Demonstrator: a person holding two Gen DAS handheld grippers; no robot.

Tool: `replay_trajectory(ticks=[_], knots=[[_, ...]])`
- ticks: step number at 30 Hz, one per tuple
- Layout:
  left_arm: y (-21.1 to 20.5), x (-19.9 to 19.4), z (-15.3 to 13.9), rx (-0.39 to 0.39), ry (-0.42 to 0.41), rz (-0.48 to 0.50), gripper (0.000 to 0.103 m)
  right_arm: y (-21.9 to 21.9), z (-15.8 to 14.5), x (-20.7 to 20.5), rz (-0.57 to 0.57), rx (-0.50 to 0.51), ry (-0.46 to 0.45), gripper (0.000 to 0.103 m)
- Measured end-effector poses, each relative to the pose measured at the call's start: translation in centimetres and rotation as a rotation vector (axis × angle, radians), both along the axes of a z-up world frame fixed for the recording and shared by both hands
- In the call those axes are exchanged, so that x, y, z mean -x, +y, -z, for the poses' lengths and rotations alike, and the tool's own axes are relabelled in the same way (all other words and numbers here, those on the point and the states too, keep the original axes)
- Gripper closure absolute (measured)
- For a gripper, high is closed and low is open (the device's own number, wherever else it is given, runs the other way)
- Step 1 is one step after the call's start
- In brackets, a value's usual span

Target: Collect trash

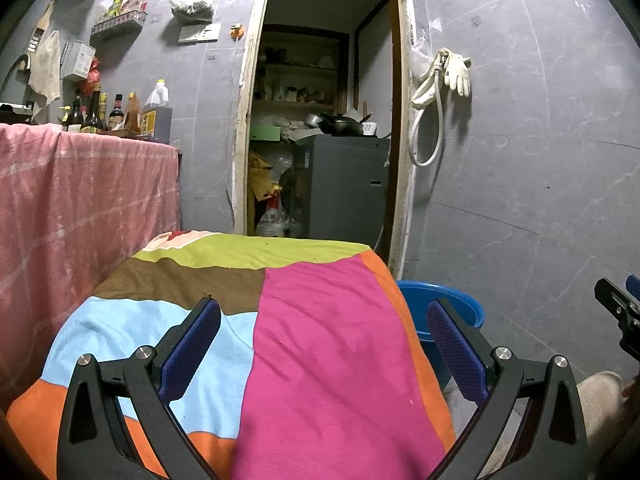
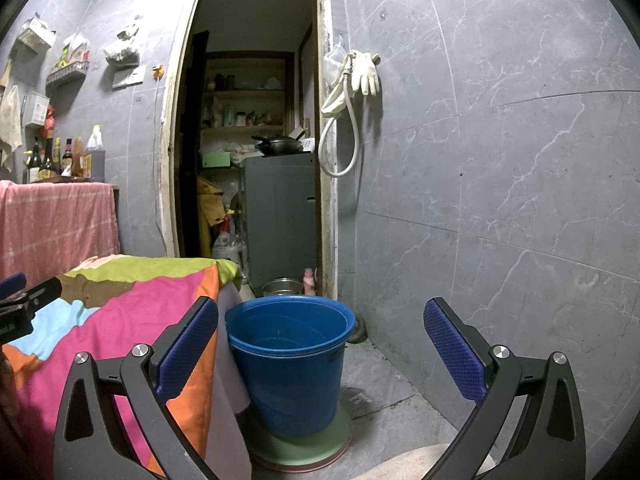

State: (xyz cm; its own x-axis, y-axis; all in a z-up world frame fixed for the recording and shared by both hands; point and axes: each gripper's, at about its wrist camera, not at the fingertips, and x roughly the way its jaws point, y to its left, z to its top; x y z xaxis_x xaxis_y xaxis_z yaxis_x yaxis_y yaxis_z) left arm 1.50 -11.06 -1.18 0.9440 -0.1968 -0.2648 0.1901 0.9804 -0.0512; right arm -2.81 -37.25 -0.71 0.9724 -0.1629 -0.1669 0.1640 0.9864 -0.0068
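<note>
My left gripper point(image 1: 324, 344) is open and empty, held above a table draped in a patchwork cloth point(image 1: 312, 320) of pink, brown, light blue, green and orange. My right gripper point(image 2: 320, 344) is open and empty, held to the right of that table point(image 2: 120, 304), in front of and above a blue bucket point(image 2: 290, 360). The bucket stands on a green disc point(image 2: 304, 448) on the floor, and what shows of its inside looks empty. The bucket's rim also shows past the table's right edge in the left wrist view point(image 1: 444, 300). I see no loose trash on the cloth.
A doorway point(image 2: 252, 140) opens to a storeroom with shelves and a grey cabinet point(image 2: 280, 220). A pink-draped counter point(image 1: 80, 200) with bottles point(image 1: 116, 114) stands left. Gloves and a hose point(image 2: 352, 92) hang on the grey tiled wall. A metal bowl point(image 2: 282, 287) sits on the floor behind the bucket.
</note>
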Motion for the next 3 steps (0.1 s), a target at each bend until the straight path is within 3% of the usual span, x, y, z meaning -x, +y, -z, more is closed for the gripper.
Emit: replay_trajectory(ticks=[3], knots=[[0.02,-0.06,0.01,-0.001,0.003,0.003,0.002,0.0,-0.02,-0.02,0.0,-0.001,0.0,0.0]])
